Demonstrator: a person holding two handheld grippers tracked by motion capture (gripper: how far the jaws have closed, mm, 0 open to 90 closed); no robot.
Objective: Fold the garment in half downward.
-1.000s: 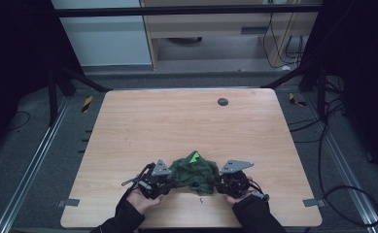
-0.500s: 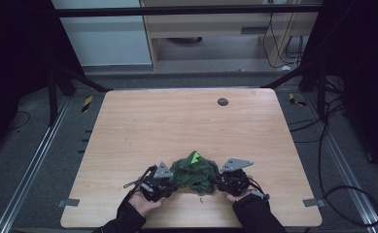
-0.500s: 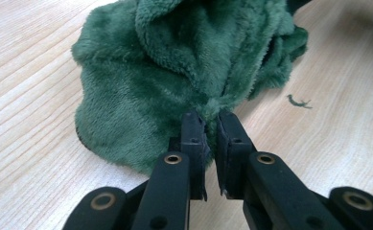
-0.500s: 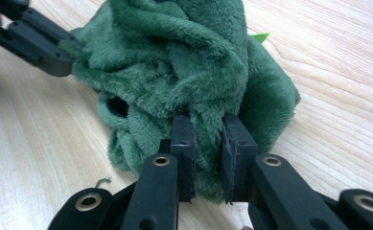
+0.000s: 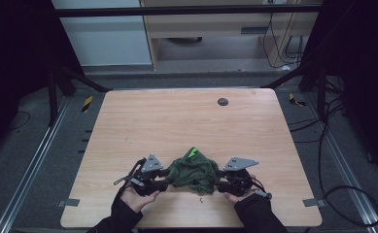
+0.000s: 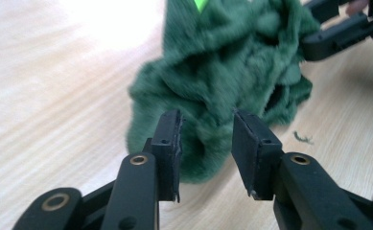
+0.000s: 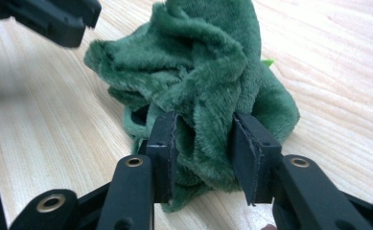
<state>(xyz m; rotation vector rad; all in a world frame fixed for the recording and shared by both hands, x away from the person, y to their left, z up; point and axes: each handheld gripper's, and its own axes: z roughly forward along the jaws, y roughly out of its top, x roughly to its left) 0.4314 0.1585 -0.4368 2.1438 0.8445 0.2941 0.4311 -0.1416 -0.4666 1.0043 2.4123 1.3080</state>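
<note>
Down at the six o'clock edge of the worktop (image 5: pixel 186 116), a crumpled green plush cloth (image 5: pixel 194 171) lies between both claws. At its nine o'clock, the left claw (image 6: pixel 207 139) stands partly open, jaws straddling a fold of pile without pinching it. At three o'clock, the right claw (image 7: pixel 204 143) has a thick bunch of the cloth between its jaws, pads pressed against the fabric.

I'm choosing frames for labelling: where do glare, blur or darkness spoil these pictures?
Left tool view: glare whitens the table, and the green cloth is slightly soft. Right tool view: cloth sharp, far tabletop blurred. High view: table evenly lit, surroundings dark.
</note>
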